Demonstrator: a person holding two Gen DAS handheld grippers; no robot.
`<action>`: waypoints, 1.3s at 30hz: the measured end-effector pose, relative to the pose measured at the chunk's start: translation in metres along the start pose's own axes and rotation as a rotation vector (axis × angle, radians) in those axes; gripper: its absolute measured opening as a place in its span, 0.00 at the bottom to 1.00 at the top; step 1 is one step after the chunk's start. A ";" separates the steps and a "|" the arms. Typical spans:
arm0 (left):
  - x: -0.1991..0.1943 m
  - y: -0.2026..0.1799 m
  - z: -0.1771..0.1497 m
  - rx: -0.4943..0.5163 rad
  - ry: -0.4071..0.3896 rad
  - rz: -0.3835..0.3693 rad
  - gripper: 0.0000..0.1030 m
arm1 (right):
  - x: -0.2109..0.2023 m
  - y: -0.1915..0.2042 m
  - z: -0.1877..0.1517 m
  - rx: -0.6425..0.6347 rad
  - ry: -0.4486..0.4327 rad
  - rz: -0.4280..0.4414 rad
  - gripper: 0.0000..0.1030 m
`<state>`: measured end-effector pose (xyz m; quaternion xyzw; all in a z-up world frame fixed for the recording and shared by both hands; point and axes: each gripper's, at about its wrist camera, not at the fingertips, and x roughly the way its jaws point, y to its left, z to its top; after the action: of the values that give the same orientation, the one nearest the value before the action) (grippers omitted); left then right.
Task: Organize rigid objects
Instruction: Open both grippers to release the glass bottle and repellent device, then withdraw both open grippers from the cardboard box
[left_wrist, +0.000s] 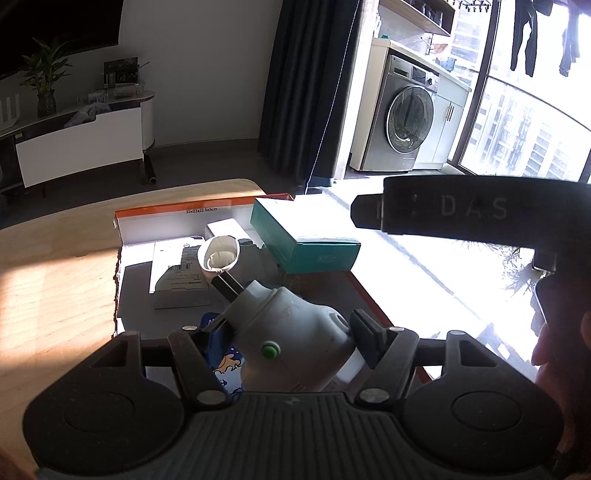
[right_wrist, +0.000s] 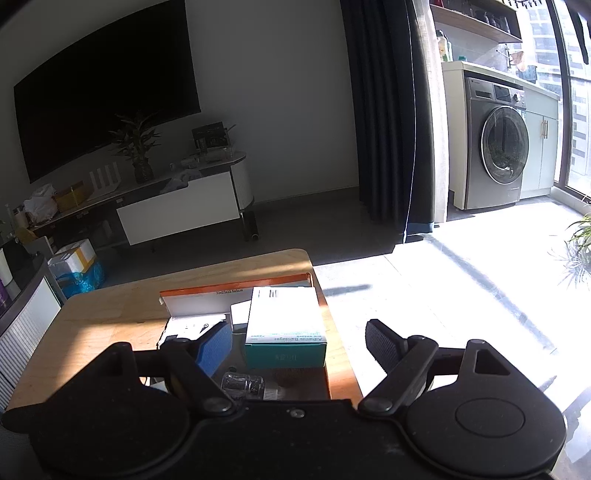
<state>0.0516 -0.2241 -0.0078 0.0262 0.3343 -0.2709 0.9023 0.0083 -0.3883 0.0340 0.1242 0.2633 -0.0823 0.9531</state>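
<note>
The left gripper (left_wrist: 291, 332) is clamping a grey spray-type gadget (left_wrist: 295, 332) right above the orange-edged cardboard box (left_wrist: 162, 214). The right gripper (right_wrist: 299, 343) is hanging wide apart, empty, near the teal bandage box (right_wrist: 282, 325). I'd be lowering the gadget slowly into bare floor beside that teal box.

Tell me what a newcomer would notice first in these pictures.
Probably the grey-white device with a green button, held in the left tool over the open cardboard box. Next, the teal box standing at that box's far right, and the right tool, open and empty.
</note>
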 end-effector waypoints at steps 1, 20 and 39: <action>0.000 -0.001 0.001 -0.001 -0.002 -0.004 0.68 | -0.002 -0.001 0.000 0.002 -0.002 0.000 0.92; -0.056 0.000 -0.008 -0.077 0.016 0.196 1.00 | -0.043 -0.011 -0.019 -0.020 0.015 0.049 0.96; -0.059 -0.008 -0.040 -0.112 0.095 0.267 1.00 | -0.067 -0.024 -0.063 -0.044 0.115 0.023 0.97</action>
<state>-0.0135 -0.1943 -0.0012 0.0328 0.3847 -0.1277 0.9136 -0.0839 -0.3875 0.0120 0.1108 0.3179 -0.0585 0.9398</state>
